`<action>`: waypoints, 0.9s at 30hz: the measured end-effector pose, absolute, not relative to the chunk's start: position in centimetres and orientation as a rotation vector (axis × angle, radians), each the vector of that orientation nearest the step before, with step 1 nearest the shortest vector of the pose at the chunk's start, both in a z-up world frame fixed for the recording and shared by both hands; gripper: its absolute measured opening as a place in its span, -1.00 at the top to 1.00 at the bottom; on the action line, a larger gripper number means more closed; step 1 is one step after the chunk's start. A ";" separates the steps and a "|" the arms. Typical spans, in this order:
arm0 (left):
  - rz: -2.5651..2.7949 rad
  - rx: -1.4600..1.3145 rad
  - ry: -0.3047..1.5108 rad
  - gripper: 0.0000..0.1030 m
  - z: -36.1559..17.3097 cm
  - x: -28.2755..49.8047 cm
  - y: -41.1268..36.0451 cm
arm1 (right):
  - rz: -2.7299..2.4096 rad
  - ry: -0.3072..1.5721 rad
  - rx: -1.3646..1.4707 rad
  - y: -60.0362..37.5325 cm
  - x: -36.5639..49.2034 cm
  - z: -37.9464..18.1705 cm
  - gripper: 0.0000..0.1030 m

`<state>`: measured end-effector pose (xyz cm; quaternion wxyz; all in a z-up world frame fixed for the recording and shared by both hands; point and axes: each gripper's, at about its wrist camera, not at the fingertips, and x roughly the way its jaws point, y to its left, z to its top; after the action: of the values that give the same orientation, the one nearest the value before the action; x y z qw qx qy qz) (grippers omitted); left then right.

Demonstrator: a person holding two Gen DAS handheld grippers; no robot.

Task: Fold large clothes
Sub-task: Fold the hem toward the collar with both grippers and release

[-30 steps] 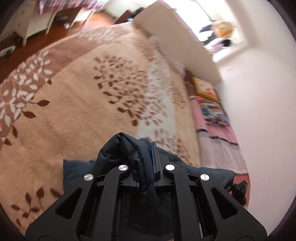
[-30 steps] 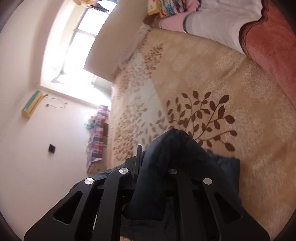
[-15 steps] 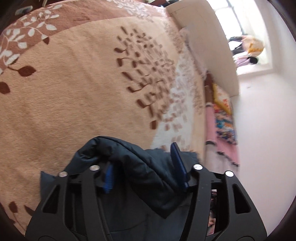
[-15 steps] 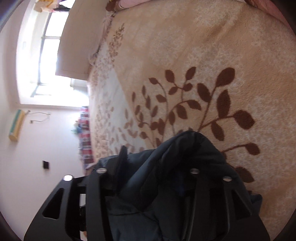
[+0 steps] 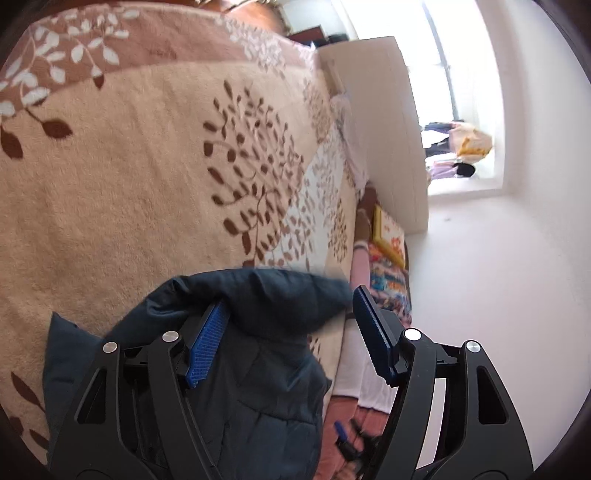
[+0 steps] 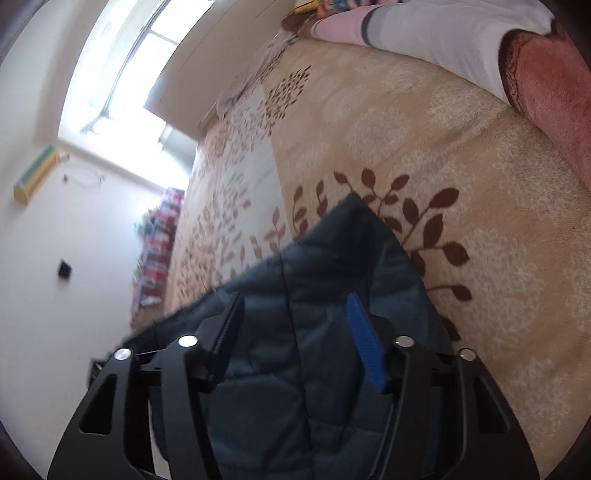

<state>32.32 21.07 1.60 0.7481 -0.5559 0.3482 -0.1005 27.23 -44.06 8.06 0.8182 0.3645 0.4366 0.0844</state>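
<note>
My left gripper [image 5: 291, 325] stands wide open over the blanket [image 5: 129, 177], its blue pads clear of the jacket [image 5: 258, 369] bunched between them. The jacket, dark navy and quilted, lies in a puffy fold at 6 o'clock in both views, its stitched panels showing. My right gripper [image 6: 295, 332] is likewise spread wide, gripping nothing, the jacket [image 6: 317, 295] peaking toward 12 o'clock between its fingers. A pink pillow [image 6: 406, 33] lies at 1 o'clock.
</note>
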 end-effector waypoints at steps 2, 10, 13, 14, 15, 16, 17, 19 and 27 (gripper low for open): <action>-0.213 -1.165 0.693 -0.31 3.0 31.7 21.5 | 0.180 0.964 0.703 -42.9 26.4 7.4 0.07; -0.248 -0.620 0.882 0.14 5.5 32.3 16.0 | 0.165 1.023 0.537 -40.0 24.3 5.2 0.24; -0.259 -0.367 1.009 0.47 3.4 31.9 11.8 | 0.142 1.046 0.505 -39.8 24.6 4.3 0.33; -0.253 -0.313 1.049 0.54 2.4 31.8 10.7 | 0.130 1.055 0.496 -39.8 24.8 4.0 0.35; -0.240 -0.271 1.087 0.57 1.2 31.9 10.0 | 0.124 1.056 0.493 -39.8 24.9 3.9 0.35; -0.222 -0.239 1.106 0.57 0.4 31.7 9.7 | 0.118 1.057 0.489 -39.8 25.1 3.8 0.35; -0.202 -0.199 1.119 0.57 -0.3 31.7 9.2 | 0.109 1.061 0.482 -39.8 25.3 3.6 0.38; -0.175 -0.150 1.125 0.56 -1.0 32.0 8.7 | 0.092 1.068 0.477 -39.9 25.4 3.2 0.41; -0.101 -0.098 1.082 0.51 0.0 32.0 7.6 | 0.024 1.087 0.498 -40.3 25.9 2.5 0.48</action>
<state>32.03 7.64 -0.04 0.8549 -0.0465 0.5144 -0.0481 25.92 -40.32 2.51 0.8265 0.2344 0.5117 0.0114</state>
